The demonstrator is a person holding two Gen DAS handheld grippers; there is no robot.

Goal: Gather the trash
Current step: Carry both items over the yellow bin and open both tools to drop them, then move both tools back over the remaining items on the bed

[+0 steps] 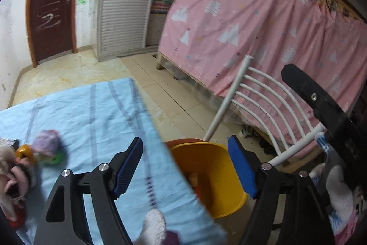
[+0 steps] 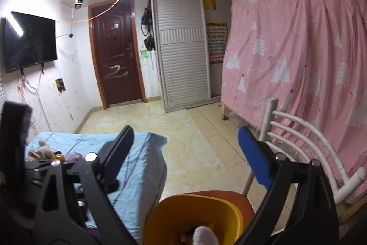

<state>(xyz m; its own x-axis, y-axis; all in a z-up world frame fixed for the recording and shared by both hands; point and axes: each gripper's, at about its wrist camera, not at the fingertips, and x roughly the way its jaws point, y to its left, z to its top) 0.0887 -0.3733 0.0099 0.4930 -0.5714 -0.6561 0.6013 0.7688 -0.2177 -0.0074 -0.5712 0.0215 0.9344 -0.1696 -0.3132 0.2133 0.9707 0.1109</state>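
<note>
A yellow bin stands on an orange chair seat, right beside a table draped in a light blue cloth. Small scraps lie in the bottom of the bin. My left gripper is open with nothing between its blue pads, and it hangs over the table edge and the bin. My right gripper is open and empty, above the bin. On the cloth lie a purple crumpled lump, an orange ring and a green piece.
A white metal chair back rises behind the bin. A pink curtain hangs over a wooden bed frame on the right. Tiled floor runs to a brown door and a white slatted wardrobe. A fuzzy sleeve sits at the table's left.
</note>
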